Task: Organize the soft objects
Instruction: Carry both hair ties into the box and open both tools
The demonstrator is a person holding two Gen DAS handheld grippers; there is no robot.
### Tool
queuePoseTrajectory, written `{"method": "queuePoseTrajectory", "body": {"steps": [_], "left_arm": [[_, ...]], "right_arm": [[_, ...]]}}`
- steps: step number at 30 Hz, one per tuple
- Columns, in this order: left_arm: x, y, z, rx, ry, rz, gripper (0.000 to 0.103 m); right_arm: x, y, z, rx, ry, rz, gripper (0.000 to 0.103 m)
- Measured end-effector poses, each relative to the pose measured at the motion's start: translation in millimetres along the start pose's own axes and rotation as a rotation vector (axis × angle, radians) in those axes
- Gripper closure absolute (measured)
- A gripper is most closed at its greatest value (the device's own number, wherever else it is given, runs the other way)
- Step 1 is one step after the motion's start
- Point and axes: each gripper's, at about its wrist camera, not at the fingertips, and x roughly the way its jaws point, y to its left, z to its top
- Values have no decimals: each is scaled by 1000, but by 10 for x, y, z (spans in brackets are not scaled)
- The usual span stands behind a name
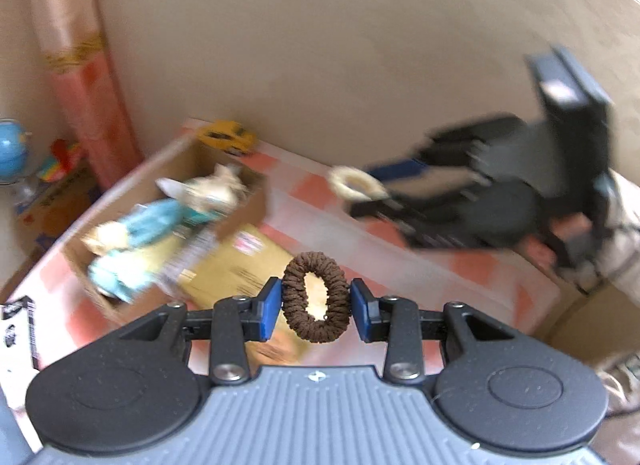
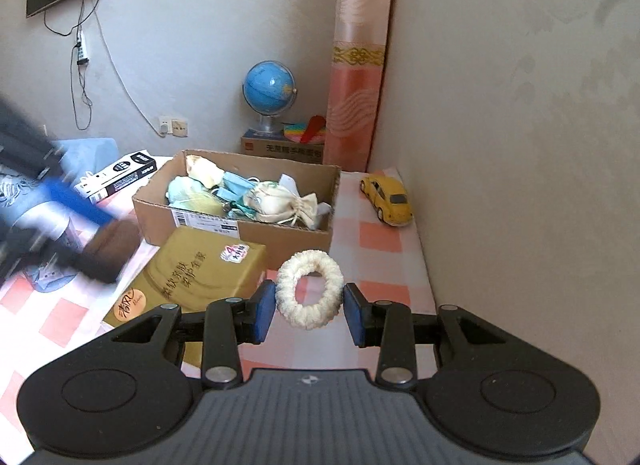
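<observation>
While each gripper carries a scrunchie above the checked cloth (image 2: 380, 241), the cardboard box (image 2: 236, 233) of soft items lies ahead and to the left of both. The left gripper (image 1: 316, 301) pinches the brown scrunchie (image 1: 316, 297); the right gripper (image 2: 309, 302) pinches the cream scrunchie (image 2: 310, 293), each ring upright between blue pads. Though motion blur hampers judgement, the left gripper appears nearer the box.
</observation>
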Motion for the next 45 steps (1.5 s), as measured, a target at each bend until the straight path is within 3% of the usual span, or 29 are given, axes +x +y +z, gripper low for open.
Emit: {"method": "queuePoseTrajectory", "body": {"steps": [4,6,7,8,10,13,17,27,32,37,40,45], "left_arm": [[131,393,224,-56,-34,86,67],[219,581,319,-89,-47,124,62],[267,660,349,-102,-55,149,55],[330,735,372,-119,-64,178,36],[447,835,377,-155,-77,232,14],[498,851,323,-167,-113,290,12],[297,799,127,-216,-146,283,1],[-137,243,-526,-255,-256,435,0],[-166,200,-739,-358,-262,440,0],[-186,228,-856,-412,-267,447,1],[-215,253,-859,-428,-274,462,1],[-196,268,-761,-460,-232,478,1]], "right_arm": [[39,6,13,-1,4,5,61],[57,1,24,-5,5,2,61],[64,-4,26,-4,6,3,61],[75,-10,35,-3,4,5,61],[105,-22,57,-1,4,0,61],[130,-35,105,-2,-1,4,61],[164,-15,218,-26,-13,9,61],[701,5,920,-50,-7,72,61],[1134,1,1200,-27,29,89,59],[1294,-24,1265,-3,28,84,10],[1170,-36,1214,20,14,92,0],[892,29,1061,40,64,46,0]]}}
